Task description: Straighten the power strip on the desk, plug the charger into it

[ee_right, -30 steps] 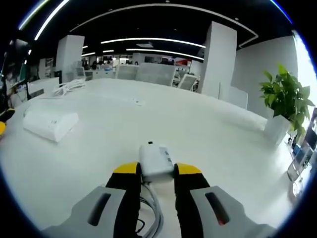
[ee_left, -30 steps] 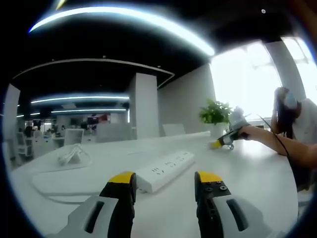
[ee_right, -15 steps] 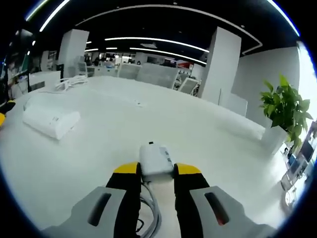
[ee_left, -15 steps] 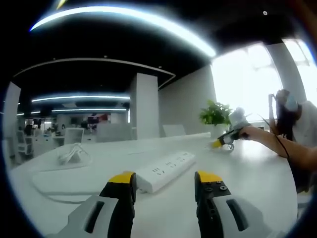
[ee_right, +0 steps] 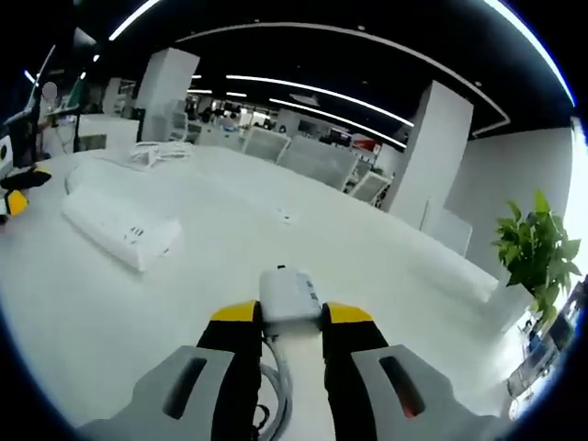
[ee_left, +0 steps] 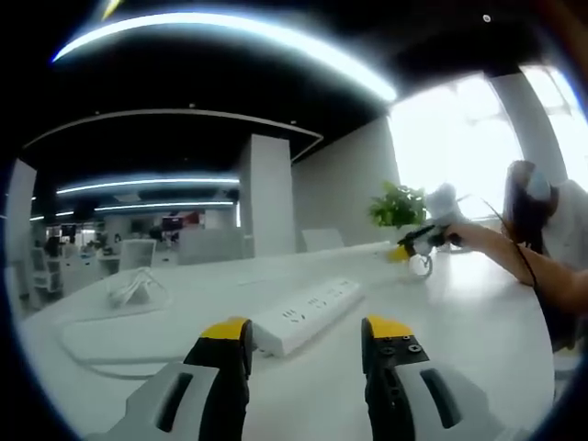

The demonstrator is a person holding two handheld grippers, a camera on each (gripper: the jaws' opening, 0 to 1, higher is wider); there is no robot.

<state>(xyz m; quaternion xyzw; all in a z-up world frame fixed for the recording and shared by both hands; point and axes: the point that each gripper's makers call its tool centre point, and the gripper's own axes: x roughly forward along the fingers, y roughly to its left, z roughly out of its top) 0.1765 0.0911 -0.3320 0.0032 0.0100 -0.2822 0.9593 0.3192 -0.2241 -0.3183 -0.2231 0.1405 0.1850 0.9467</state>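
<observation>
A white power strip (ee_left: 308, 315) lies flat on the white desk just past my left gripper (ee_left: 307, 331), which is open with nothing between its yellow-tipped jaws. In the right gripper view the same power strip (ee_right: 119, 225) lies to the left, sockets up. My right gripper (ee_right: 289, 314) is shut on a white charger (ee_right: 288, 294), whose white cable (ee_right: 278, 367) trails back between the jaws. From the left gripper view, the right gripper (ee_left: 411, 243) is held in the air at the right by a person's hand.
The white desk (ee_right: 386, 303) stretches wide around the strip. A potted plant (ee_left: 397, 207) stands at its far side, and a coiled white cable (ee_left: 133, 285) lies at the left. A person's arm (ee_left: 514, 266) reaches in from the right. Chairs and columns stand behind.
The right gripper has lifted a little with the charger and swung toward the power strip, which now shows more fully in its view. The left gripper has stayed put.
</observation>
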